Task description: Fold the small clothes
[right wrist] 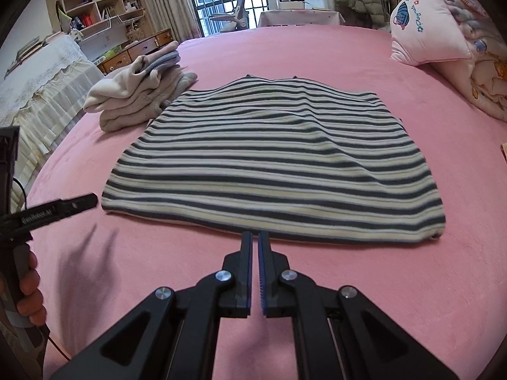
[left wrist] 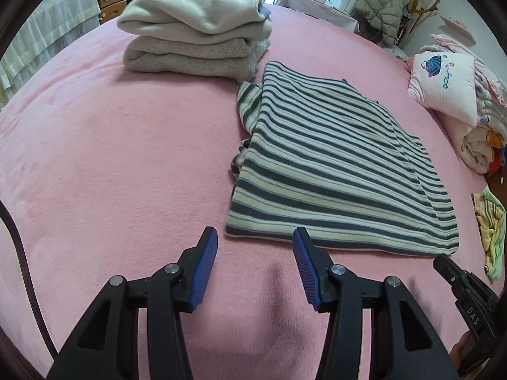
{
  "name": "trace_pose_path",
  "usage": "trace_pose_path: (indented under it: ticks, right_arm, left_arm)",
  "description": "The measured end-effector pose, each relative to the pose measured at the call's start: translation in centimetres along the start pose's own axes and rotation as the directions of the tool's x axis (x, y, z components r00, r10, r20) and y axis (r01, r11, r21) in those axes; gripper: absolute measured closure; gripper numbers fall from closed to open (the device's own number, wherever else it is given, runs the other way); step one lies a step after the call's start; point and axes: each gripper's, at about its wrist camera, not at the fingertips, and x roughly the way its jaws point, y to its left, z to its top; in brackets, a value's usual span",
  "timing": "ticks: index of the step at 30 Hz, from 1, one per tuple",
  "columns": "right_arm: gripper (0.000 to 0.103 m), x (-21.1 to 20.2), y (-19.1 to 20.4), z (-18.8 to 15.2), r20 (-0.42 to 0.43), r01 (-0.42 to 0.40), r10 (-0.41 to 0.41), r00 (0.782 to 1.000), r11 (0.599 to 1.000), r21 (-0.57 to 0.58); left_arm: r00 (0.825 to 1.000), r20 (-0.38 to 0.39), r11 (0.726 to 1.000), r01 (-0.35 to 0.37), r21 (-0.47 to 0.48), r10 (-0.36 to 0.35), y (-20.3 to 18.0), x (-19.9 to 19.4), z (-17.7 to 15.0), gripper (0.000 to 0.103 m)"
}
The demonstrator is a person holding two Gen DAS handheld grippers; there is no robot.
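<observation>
A striped grey-and-cream garment (right wrist: 272,161) lies flat and folded on the pink bed cover (right wrist: 380,278); the left wrist view shows the striped garment (left wrist: 336,171) to the right of centre. My left gripper (left wrist: 255,237) hovers open over the pink cover, just short of the garment's near left corner, nothing between its blue pads. My right gripper (right wrist: 255,237) is shut and empty, its tips at the garment's near hem. The left gripper (right wrist: 79,202) also shows at the left edge of the right wrist view, held by a hand (right wrist: 28,288).
A stack of folded cream clothes (left wrist: 196,41) sits at the far left of the garment. A pink pillow (right wrist: 424,28) and bedding are piled at the right. A small yellow-green cloth (left wrist: 489,234) lies off the bed's right side. Drawers, shelves and a barred window stand beyond.
</observation>
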Motion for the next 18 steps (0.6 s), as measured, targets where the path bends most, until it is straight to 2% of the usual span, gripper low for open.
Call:
trace_pose_path:
  ticks: [5,9,12,18]
  right_arm:
    - [0.1,0.7,0.5,0.4,-0.002,-0.013,0.013,1.0,1.0,-0.015]
    - [0.1,1.4,1.2,0.8,-0.005,-0.017,0.016,1.0,1.0,-0.027]
    - [0.1,1.8,1.7,1.3,0.004,-0.02,0.02,1.0,0.999,-0.033]
    - [0.1,2.3,2.3,1.6,0.016,-0.021,0.022,1.0,0.999,-0.044]
  left_arm:
    - [0.999,-0.029,0.999,0.029,-0.032,-0.03,0.7,1.7,0.8,0.055]
    - [0.993,-0.071,0.991,0.092,-0.099,-0.1,1.9,3.4,1.0,0.055]
    - [0.981,-0.095,0.972,0.153,-0.181,-0.172,3.1,4.6,0.8,0.055]
    - [0.957,-0.077,0.925,0.247,-0.289,-0.28,4.4,5.2,0.6,0.052]
